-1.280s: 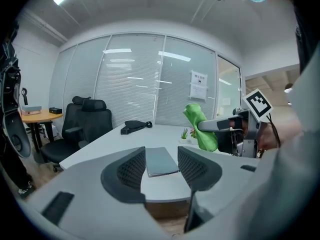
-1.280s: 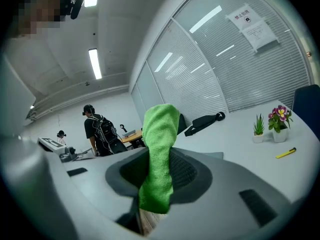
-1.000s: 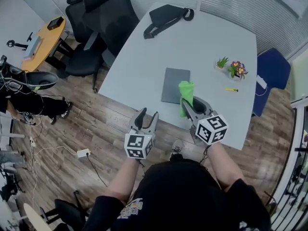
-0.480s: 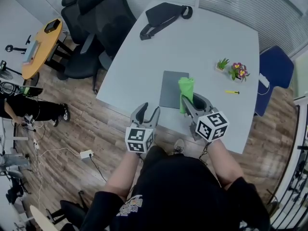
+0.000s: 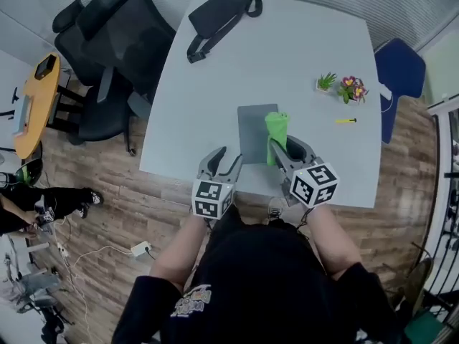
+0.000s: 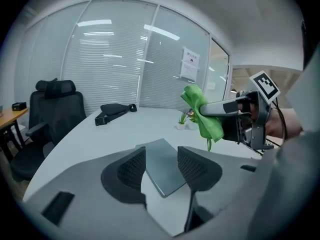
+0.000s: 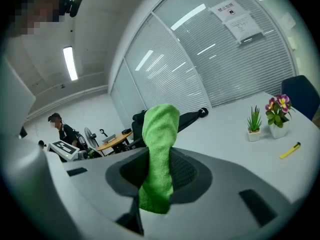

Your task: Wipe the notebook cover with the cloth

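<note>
Nearest the person, left hand-held gripper (image 5: 225, 158) held low at the tabletop's (image 5: 287, 63) near edge; jaws apart, nothing between them; its own view shows only the notebook lying beyond the gap.

Right hand-held gripper (image 5: 285, 146) just beside it, jaws clamped on the green cloth (image 5: 275, 126); one end of the cloth stands up out of the jaws, the other hangs loose below.

Grey notebook (image 5: 254, 127) lies flat and shut near the tabletop's front edge; from above the cloth overlaps its right edge, but the left gripper view shows the cloth held up in the air, apart from the cover.

Farther out: two small potted plants (image 5: 338, 87), a yellow pen (image 5: 346, 120), a black sling bag (image 5: 219, 16) at the far side; office chairs (image 5: 118, 38) off to the left.

Judgement: cloth in hand, wiping not yet begun; this is the approach. Next move calls for lowering the right gripper until the cloth meets the cover, then sweeping across; the free left gripper could steady the notebook, which may slide on the smooth top.
</note>
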`<state>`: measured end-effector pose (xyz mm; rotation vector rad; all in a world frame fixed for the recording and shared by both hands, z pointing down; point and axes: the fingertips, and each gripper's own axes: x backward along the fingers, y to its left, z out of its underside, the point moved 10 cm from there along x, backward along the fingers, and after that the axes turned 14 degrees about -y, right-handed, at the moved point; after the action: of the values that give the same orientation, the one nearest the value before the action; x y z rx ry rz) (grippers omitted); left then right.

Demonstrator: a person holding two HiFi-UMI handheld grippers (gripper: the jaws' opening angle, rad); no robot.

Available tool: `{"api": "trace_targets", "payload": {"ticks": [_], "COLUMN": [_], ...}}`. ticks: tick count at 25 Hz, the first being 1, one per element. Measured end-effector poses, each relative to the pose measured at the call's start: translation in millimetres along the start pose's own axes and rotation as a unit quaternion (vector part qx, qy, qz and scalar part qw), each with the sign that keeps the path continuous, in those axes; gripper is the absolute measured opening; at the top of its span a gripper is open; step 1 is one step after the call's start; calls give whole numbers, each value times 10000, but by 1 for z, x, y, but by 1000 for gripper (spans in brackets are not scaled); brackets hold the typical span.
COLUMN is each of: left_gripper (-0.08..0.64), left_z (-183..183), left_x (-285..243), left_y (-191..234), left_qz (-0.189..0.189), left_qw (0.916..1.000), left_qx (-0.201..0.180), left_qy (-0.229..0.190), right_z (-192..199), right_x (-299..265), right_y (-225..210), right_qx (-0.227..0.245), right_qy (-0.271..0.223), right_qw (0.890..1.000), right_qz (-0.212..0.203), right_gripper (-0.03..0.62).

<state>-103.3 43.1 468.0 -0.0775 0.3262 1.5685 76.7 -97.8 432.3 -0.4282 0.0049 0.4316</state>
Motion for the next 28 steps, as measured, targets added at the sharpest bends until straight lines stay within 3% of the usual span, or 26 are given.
{"api": "trace_targets", "payload": {"ticks": [8,14,22,28], "left_gripper": [190,190,190,190], "left_z": [21,37,63,77], "left_x": [-36,-60,-88,-99], "left_y": [38,44,56,60], "left_qz": [1088,1870,2372,2500], "left_qw": [9926,9775,9607,9542], "left_qx": [-205,-331,-514,-512], "left_qy": [507,917,1350,1559], "right_z": [20,41,72,106], "right_x": [-22,-21,-25,-34], "right_y": [13,13,17,18], "right_qx": [-4,-323,-491,-632], "right_qy": [-2,52,320,756], "right_qw": [9970,9887,9802,9742], "right_qz": [780,1463,1891,2030], "right_gripper": [112,112,112,112]}}
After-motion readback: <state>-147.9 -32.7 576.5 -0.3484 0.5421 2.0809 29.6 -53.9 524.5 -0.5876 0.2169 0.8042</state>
